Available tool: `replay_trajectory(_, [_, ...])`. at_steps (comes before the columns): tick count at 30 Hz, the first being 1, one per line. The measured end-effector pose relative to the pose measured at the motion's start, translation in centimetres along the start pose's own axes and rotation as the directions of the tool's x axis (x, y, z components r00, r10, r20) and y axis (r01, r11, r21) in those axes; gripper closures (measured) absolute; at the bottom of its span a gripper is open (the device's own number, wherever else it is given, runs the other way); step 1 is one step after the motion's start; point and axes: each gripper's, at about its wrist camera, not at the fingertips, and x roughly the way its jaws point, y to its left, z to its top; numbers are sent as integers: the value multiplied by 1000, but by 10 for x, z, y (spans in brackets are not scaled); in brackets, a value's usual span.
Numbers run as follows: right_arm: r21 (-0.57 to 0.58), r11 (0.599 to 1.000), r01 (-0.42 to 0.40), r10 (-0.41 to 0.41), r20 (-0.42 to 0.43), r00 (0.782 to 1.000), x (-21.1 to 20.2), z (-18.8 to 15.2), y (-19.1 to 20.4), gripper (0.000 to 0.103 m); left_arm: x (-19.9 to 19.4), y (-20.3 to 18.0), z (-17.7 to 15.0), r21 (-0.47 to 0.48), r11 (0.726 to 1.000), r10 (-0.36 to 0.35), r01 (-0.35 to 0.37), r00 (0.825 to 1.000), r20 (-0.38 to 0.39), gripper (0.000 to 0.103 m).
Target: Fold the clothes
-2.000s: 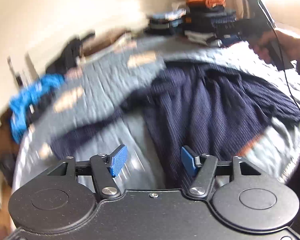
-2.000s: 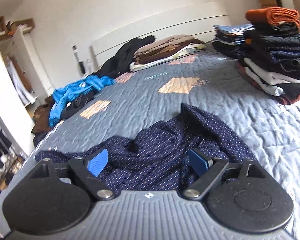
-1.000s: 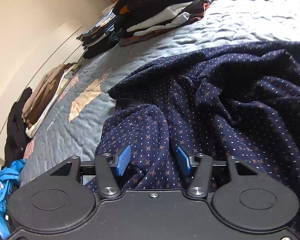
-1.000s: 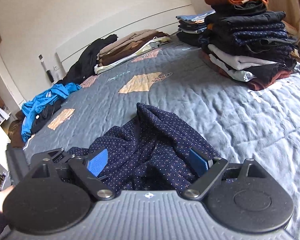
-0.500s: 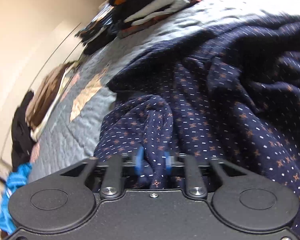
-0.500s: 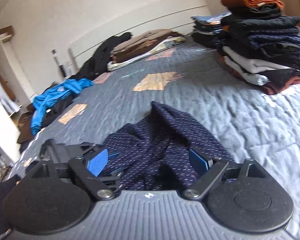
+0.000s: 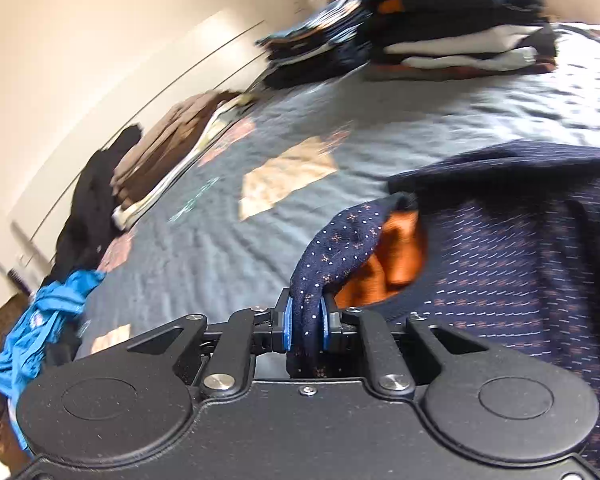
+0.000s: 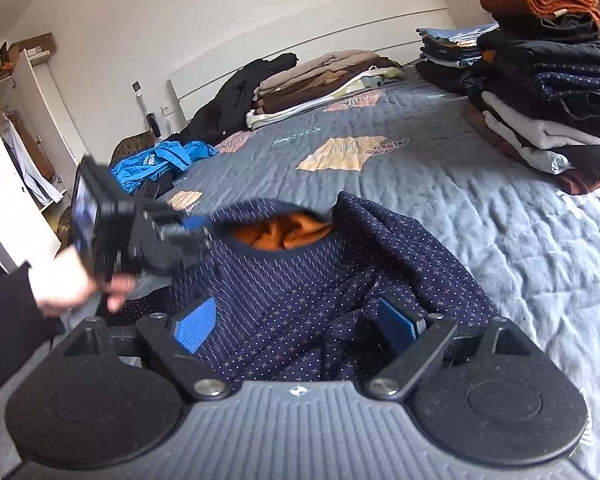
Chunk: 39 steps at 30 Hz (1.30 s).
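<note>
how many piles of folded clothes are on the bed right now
3: a tall pile topped by an orange knit at the right edge, a dark pile with jeans behind it, and a brown-beige pile by the headboard. More may be out of frame.

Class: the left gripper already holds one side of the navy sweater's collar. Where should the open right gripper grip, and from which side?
Probably the opposite collar side of the navy sweater, approached from the right: that edge stands raised beside the orange lining, and the right gripper hovers open while the left gripper pinches its side.
</note>
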Motion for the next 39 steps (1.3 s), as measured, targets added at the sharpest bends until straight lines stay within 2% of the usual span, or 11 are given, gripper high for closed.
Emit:
replay_trajectory(6, [-10,1000,-3,3,-13,1000,3,-2,2,15,29,32,-17,-73,997,21,-32,989,-149,73])
replay_trajectory(11, [-14,1000,-8,8,-25,1000,7,-4,5,15,-5,65,-36,-166,986,-29,12,995,-99,53])
replay_trajectory(15, [-20,1000,-15,14,-31,999,8,-5,7,15,-37,79,-64,-141,986,-100,89,992,-78,48])
replay_trajectory(18, [-27,999,-19,18,-37,999,9,-6,11,15,-51,86,-88,-129,982,-151,140,985,-79,48])
replay_trajectory(23, [-38,999,-25,23,-45,999,13,-8,18,15,-70,122,-118,-290,937,-217,195,975,-44,47])
replay_trajectory(26, [-45,999,-29,27,-51,998,15,-9,23,15,-62,120,-125,-257,949,-215,183,971,-102,48])
replay_trajectory(30, [-54,998,-34,31,-58,998,17,-10,28,15,-38,100,-130,-161,958,-267,239,946,-183,48])
replay_trajectory(32, [-58,998,-37,33,-61,998,19,-11,31,15,-19,97,-133,-166,955,-279,245,933,-227,51])
replay_trajectory(36, [-64,997,-40,36,-65,997,21,-11,33,15,-2,94,-144,-199,935,-338,293,905,-258,59])
replay_trajectory(38, [-60,998,-38,34,-69,997,23,-11,33,15,4,89,-147,-201,926,-366,319,889,-277,75])
replay_trajectory(39, [-57,998,-37,33,-71,997,24,-11,32,15,5,85,-148,-191,927,-367,323,886,-284,80])
